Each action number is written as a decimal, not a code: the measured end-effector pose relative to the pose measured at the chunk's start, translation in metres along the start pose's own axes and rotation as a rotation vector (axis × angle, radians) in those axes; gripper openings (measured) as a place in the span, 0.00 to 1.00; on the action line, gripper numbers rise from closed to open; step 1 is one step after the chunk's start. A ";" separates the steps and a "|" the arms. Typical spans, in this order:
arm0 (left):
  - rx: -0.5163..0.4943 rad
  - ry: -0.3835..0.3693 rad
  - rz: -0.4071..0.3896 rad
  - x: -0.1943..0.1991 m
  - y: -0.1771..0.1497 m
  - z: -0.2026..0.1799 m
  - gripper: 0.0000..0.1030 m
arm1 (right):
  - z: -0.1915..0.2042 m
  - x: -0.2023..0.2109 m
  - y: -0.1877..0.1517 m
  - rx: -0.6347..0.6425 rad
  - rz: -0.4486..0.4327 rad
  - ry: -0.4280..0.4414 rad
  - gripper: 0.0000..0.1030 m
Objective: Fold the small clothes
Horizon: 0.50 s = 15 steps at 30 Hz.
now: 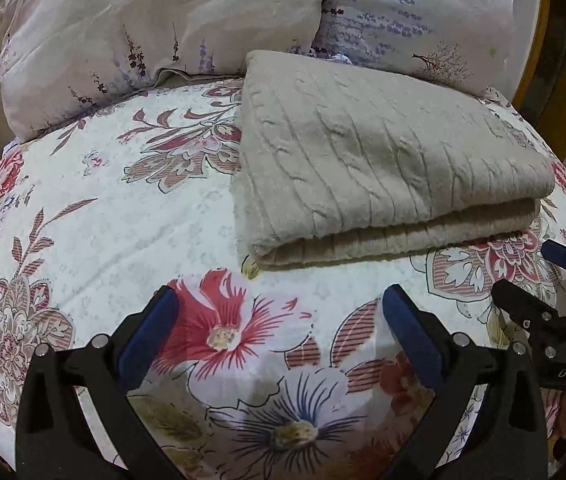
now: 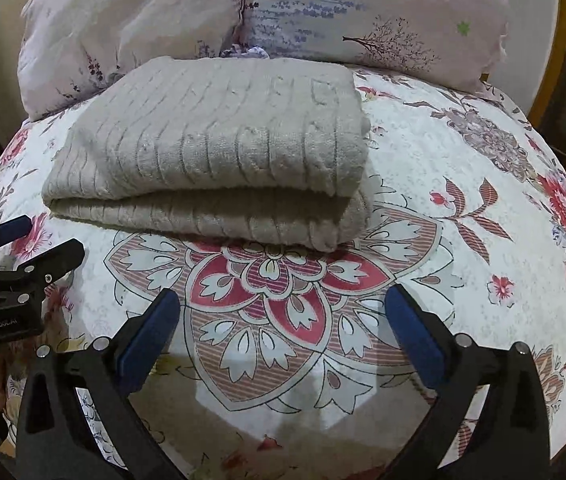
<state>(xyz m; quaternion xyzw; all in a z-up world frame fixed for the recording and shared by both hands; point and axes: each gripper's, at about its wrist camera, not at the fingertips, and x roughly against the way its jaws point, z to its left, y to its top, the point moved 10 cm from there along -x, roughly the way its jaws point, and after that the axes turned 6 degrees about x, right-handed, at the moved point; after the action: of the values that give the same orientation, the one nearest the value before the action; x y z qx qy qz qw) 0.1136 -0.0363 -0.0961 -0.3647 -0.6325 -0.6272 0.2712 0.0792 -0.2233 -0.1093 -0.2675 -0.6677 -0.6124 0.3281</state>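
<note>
A beige cable-knit garment [image 1: 383, 160] lies folded in a thick rectangle on the floral bedspread [image 1: 123, 220]; it also shows in the right wrist view [image 2: 219, 152]. My left gripper [image 1: 279, 304] is open and empty, hovering over the bedspread in front of the fold's near left corner. My right gripper [image 2: 283, 304] is open and empty, in front of the fold's near right corner. Each gripper shows at the edge of the other's view: the right gripper [image 1: 539, 268] and the left gripper [image 2: 39, 236].
Two pillows [image 1: 163, 28] with lavender print lean at the head of the bed behind the garment, also in the right wrist view [image 2: 363, 12]. A wooden bed frame [image 1: 539, 40] shows at the far right. Bedspread stretches left [image 1: 83, 240] and right [image 2: 463, 200] of the garment.
</note>
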 end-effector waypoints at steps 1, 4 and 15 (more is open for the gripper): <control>0.000 0.000 0.000 0.000 0.000 0.000 0.98 | 0.000 0.000 0.000 0.000 -0.001 0.000 0.99; -0.001 -0.001 0.001 0.000 0.000 0.000 0.98 | 0.000 0.001 0.000 0.001 -0.001 0.001 0.99; -0.002 -0.002 0.000 -0.001 0.000 -0.001 0.98 | 0.000 0.001 0.000 0.001 -0.001 0.000 0.99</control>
<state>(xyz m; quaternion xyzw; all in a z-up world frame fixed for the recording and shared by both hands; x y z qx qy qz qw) 0.1142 -0.0374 -0.0965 -0.3657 -0.6320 -0.6275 0.2703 0.0786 -0.2237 -0.1092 -0.2670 -0.6680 -0.6122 0.3281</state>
